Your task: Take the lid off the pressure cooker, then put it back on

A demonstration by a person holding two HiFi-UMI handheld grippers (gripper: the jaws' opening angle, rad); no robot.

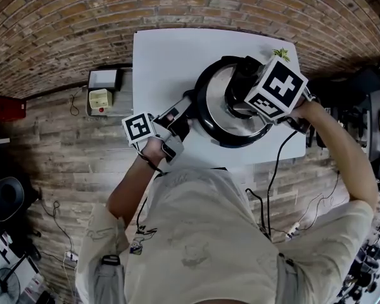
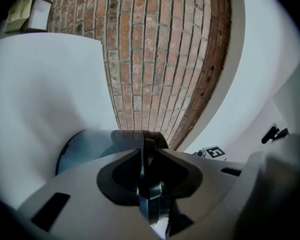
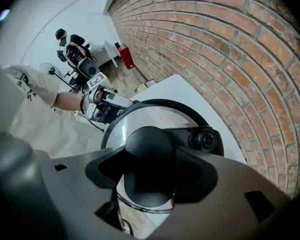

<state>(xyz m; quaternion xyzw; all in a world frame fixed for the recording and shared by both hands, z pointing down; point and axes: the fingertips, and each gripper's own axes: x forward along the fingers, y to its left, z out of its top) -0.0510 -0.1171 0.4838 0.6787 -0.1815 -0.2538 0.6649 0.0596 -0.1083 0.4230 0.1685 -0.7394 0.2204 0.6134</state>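
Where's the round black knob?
In the right gripper view, the knob tops the lid, gripped by the right tongs, beside the small valve.

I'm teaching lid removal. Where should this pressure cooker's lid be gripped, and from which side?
Grip the round black knob at the centre of the lid, from straight above, jaws on opposite sides. It stands proud of the flat steel disc, whose rim looks too wide to span.

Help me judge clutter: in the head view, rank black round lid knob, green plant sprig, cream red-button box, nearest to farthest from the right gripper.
1. Black round lid knob: in the jaws.
2. Green plant sprig: table's far edge.
3. Cream red-button box: left of table.
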